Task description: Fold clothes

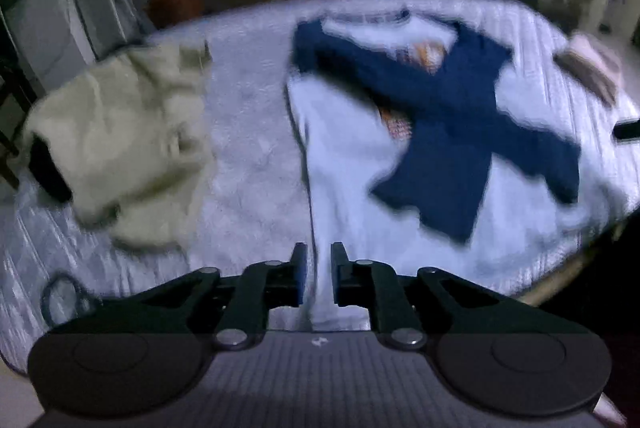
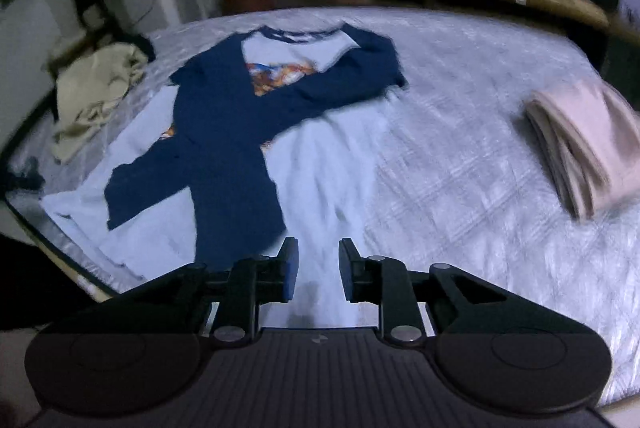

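Left wrist view: left gripper (image 1: 319, 274) hangs over the near edge of the quilted silver-grey bed cover (image 1: 248, 132). Jaws nearly together, and a strip of the pale blue shirt hem runs up between them; I read it as pinched, though blur hides the pad contact. The long-sleeved raglan shirt, pale blue body with navy sleeves (image 1: 440, 116), lies flat in the right half of the cover, collar at the far edge. Sleeves already crossed over the chest print, so the bottom-up fold looks like the step in hand. Crumpled beige garment (image 1: 120, 140) sits at the left edge, apart from the shirt. Dark hair-tie loop (image 1: 60, 298) near the front-left corner.

Right wrist view: right gripper (image 2: 318, 270) over the same near hem. Jaws spread, pale cloth visible in the gap, pads don't look to press it. If so, only one hem corner is held, so a lift risks skewing the fold. Folded stack of pinkish-beige cloth (image 2: 584, 144) at the right edge, well clear. Nothing blocks the fold path.
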Demonstrator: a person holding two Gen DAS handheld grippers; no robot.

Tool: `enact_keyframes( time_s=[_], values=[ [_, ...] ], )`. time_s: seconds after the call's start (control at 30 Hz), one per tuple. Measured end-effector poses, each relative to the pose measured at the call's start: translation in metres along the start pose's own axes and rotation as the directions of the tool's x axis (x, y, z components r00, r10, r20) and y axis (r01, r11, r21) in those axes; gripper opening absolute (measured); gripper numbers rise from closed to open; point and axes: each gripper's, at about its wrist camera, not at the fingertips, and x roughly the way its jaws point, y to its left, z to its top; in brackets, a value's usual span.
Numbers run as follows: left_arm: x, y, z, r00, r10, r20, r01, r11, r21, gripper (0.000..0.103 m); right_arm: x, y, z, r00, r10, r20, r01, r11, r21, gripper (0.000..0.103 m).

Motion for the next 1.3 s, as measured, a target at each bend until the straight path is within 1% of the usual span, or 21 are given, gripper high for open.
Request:
enact_keyframes(
  time_s=[0.1,0.17,0.23,0.27,0.3,0.33,0.37,0.4,0.47,0.5,0.63,0.73,0.8,0.87,0.9,0.97,1.03,1.1,1.2,1.27,1.3],
  values=[
    [0.01,-0.009,0.023,0.999,-0.023,0.027,0.022,1.0,0.014,0.024,0.022,0.019,0.02,0.999,0.035,0.028,-0.033,0.997,-0.063,0.029],
    [0.026,-0.018,0.03,0.998,-0.058,0.012,0.058,0.998,0.017,0.024,0.039,0.033,0.026,0.999,0.048,-0.008,-0.049,0.99,-0.131,0.029],
    [0.051,-0.026,0.031,0.994,-0.099,-0.046,0.099,0.995,0.006,0.025,0.058,0.048,0.03,0.996,0.055,-0.067,-0.068,0.975,-0.21,0.035],
    [0.064,-0.026,0.028,0.99,-0.108,-0.094,0.109,0.994,0.0,0.026,0.067,0.055,0.032,0.994,0.056,-0.097,-0.079,0.966,-0.248,0.047],
    [0.076,-0.027,0.022,0.983,-0.102,-0.152,0.104,0.995,0.003,0.026,0.077,0.063,0.035,0.99,0.056,-0.126,-0.091,0.954,-0.285,0.054],
    [0.088,-0.028,0.017,0.974,-0.096,-0.206,0.1,0.995,0.007,0.024,0.085,0.067,0.033,0.986,0.042,-0.163,-0.093,0.941,-0.325,0.055],
    [0.087,-0.028,0.012,0.978,-0.093,-0.188,0.099,0.995,0.026,0.024,0.092,0.068,0.026,0.978,0.008,-0.207,-0.085,0.926,-0.367,0.054],
    [0.086,-0.027,0.012,0.975,-0.075,-0.208,0.086,0.995,0.044,0.024,0.095,0.065,0.021,0.972,-0.007,-0.234,-0.086,0.919,-0.385,0.055],
    [0.082,-0.019,0.006,0.972,-0.057,-0.228,0.072,0.996,0.057,0.025,0.089,0.053,0.015,0.969,0.002,-0.247,-0.093,0.929,-0.359,0.057],
    [0.08,-0.013,0.001,0.971,-0.05,-0.234,0.064,0.997,0.051,0.026,0.084,0.046,0.011,0.968,-0.01,-0.251,-0.08,0.934,-0.348,0.062],
    [0.072,0.001,-0.007,0.969,0.001,-0.249,0.013,0.998,0.057,0.032,0.069,0.029,0.006,0.964,-0.074,-0.255,-0.014,0.945,-0.327,0.064],
    [0.058,0.007,-0.001,0.978,0.015,-0.21,-0.007,0.999,0.035,0.031,0.057,0.025,0.013,0.978,-0.074,-0.196,0.013,0.955,-0.296,0.058],
    [0.049,0.012,0.014,0.987,0.024,-0.157,-0.024,1.0,-0.001,0.031,0.049,0.026,0.025,0.991,-0.009,-0.137,-0.022,0.974,-0.223,0.058],
    [0.045,0.019,0.03,0.994,0.019,-0.105,-0.026,0.998,-0.057,0.031,0.052,0.031,0.036,0.994,0.037,-0.099,-0.054,0.982,-0.179,0.058],
    [0.044,0.022,0.041,0.997,0.016,-0.069,-0.023,0.995,-0.094,0.031,0.056,0.034,0.041,0.994,0.054,-0.091,-0.068,0.984,-0.163,0.058],
    [0.05,0.026,0.061,1.0,0.009,-0.028,-0.013,0.99,-0.144,0.031,0.075,0.037,0.044,0.989,0.059,-0.134,-0.08,0.985,-0.153,0.058],
    [0.062,0.032,0.08,1.0,-0.011,0.002,0.011,0.981,-0.192,0.031,0.093,0.036,0.04,0.98,0.035,-0.196,-0.067,0.985,-0.16,0.055],
    [0.074,0.036,0.094,0.999,-0.025,0.023,0.03,0.973,-0.227,0.031,0.101,0.033,0.03,0.969,-0.01,-0.246,-0.037,0.982,-0.185,0.043],
    [0.095,0.043,0.108,0.999,-0.036,0.038,0.045,0.962,-0.27,0.031,0.089,0.03,0.016,0.968,-0.041,-0.248,-0.016,0.975,-0.223,0.044],
    [0.104,0.049,0.117,0.998,-0.035,0.053,0.048,0.957,-0.286,0.031,0.082,0.029,0.012,0.965,-0.089,-0.247,0.025,0.967,-0.253,0.045],
    [0.106,0.053,0.125,0.998,-0.008,0.058,0.025,0.957,-0.287,0.032,0.078,0.03,0.013,0.963,-0.124,-0.24,0.052,0.958,-0.283,0.045]
  ],
)
